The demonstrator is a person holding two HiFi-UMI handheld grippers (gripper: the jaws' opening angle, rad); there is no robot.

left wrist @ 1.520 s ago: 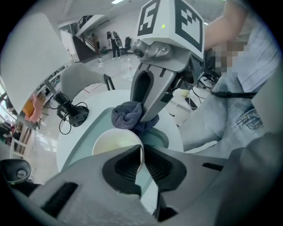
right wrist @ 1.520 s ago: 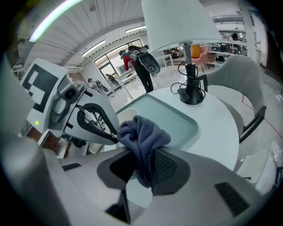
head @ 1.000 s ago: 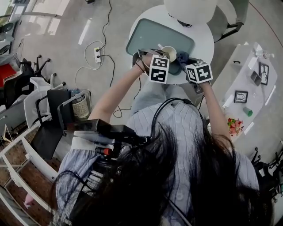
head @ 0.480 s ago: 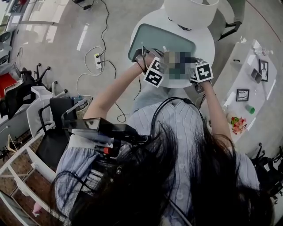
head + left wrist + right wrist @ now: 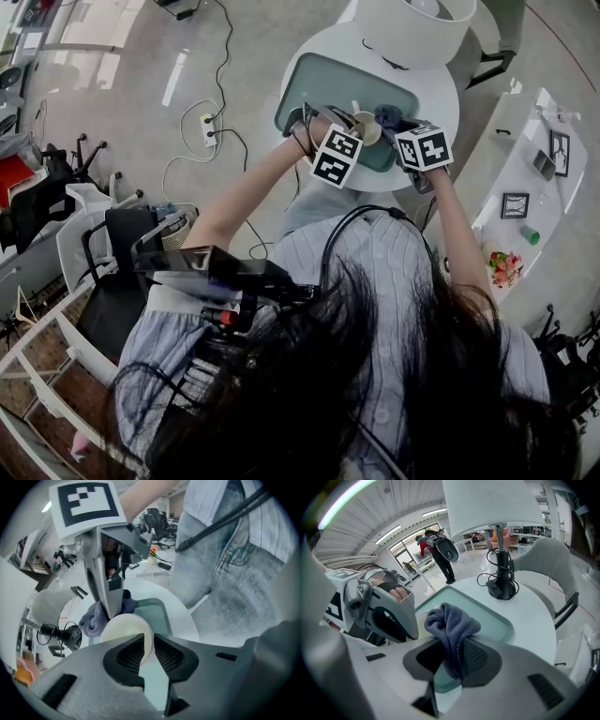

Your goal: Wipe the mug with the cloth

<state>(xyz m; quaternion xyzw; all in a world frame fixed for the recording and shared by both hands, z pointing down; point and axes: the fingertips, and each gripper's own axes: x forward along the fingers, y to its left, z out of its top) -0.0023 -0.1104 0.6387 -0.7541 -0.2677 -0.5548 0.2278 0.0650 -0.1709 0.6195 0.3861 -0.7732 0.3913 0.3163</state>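
A cream mug (image 5: 125,629) hangs over the green tray (image 5: 157,613), its wall between the pads of my left gripper (image 5: 148,645). The pads press on it, though the jaws have just been opening a little. My right gripper (image 5: 452,660) is shut on a bunched blue-grey cloth (image 5: 451,623), which rests against the mug's far side in the left gripper view. In the head view the mug (image 5: 367,127) and the cloth (image 5: 390,116) sit between the left gripper (image 5: 359,126) and the right gripper (image 5: 397,127), above the near edge of the tray (image 5: 328,80).
The tray lies on a round white table (image 5: 441,89). A lamp with a white shade (image 5: 412,28) and a black base (image 5: 502,585) stands at the back. A grey chair (image 5: 555,573) is behind the table. A power strip (image 5: 208,127) and cables lie on the floor to the left.
The left gripper's marker cube has rolled about its pointing line, turning the mug with it. The right gripper with the cloth has shifted slightly beside the mug.
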